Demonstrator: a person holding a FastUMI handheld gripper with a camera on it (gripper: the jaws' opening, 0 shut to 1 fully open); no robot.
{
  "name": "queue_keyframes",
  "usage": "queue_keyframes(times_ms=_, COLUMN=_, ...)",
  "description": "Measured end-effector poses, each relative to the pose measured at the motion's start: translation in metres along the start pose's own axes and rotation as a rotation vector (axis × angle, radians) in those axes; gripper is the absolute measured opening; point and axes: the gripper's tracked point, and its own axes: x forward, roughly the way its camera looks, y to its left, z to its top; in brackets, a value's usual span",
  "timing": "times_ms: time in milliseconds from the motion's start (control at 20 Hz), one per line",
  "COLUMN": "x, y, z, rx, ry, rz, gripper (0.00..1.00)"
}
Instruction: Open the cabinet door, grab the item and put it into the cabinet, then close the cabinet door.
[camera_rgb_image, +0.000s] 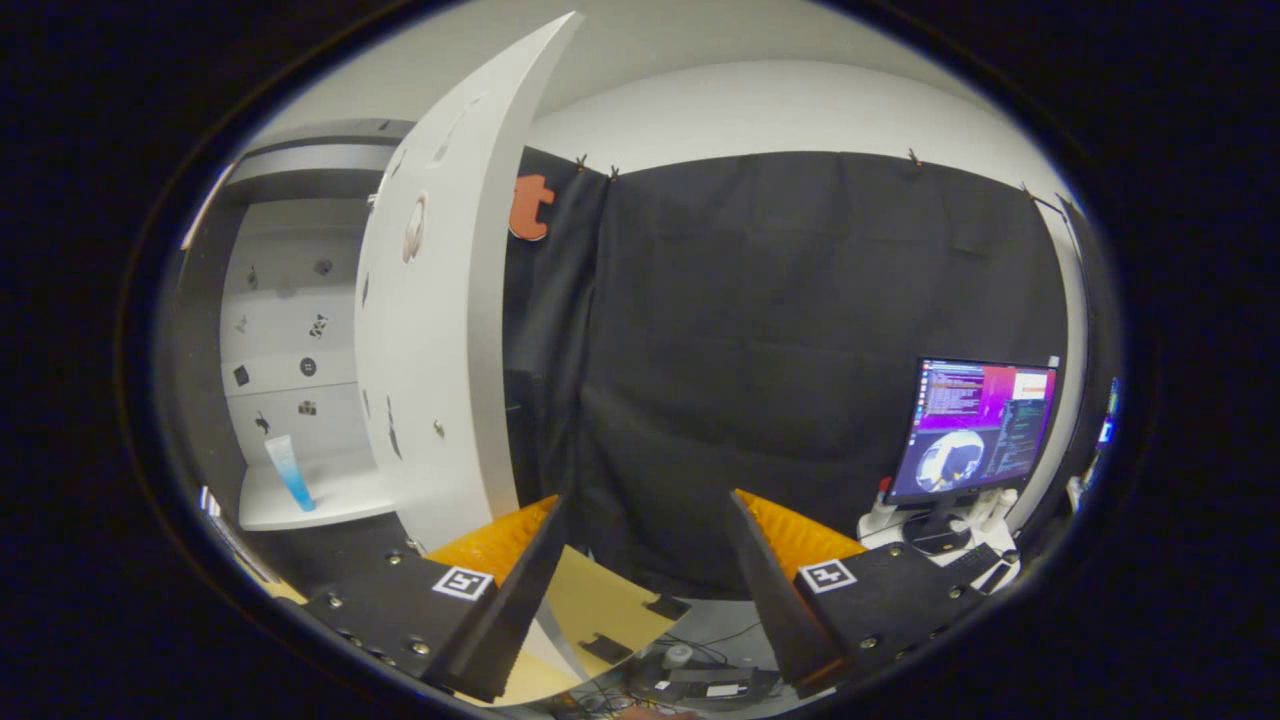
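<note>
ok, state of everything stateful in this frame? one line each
cabinet door: open, swung out edge-on ahead of the fingers
tube: inside the cabinet, standing tilted on the shelf
hand-held gripper: open, fingers apart, nothing between them
monitor: on, screen lit, beyond the fingers to the side away from the cabinet

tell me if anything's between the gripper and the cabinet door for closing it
Nothing visible does. The open gripper holds nothing, and the door stands swung open just ahead of its left finger. The tube already stands on the cabinet shelf, back from the front edge, out of the door's way.
</note>
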Motion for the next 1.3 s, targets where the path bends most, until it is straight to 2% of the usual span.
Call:
queue_keyframes(times_ms=150, x=-0.001, y=0.007, z=-0.003, rx=0.007, ry=0.020, rz=0.079, gripper=0.95)
queue_keyframes(times_ms=400, x=-0.009, y=0.017, z=-0.003, rx=-0.004, ry=0.023, rz=0.151, gripper=0.95)
queue_keyframes(times_ms=700, x=-0.034, y=0.048, z=-0.006, rx=-0.007, ry=0.035, rz=0.293, gripper=0.95)
queue_keyframes(times_ms=950, x=-0.060, y=0.089, z=-0.011, rx=-0.011, ry=0.052, rz=0.449, gripper=0.95)
queue_keyframes(times_ms=1300, x=-0.101, y=0.166, z=-0.020, rx=0.007, ry=0.093, rz=0.732, gripper=0.96)
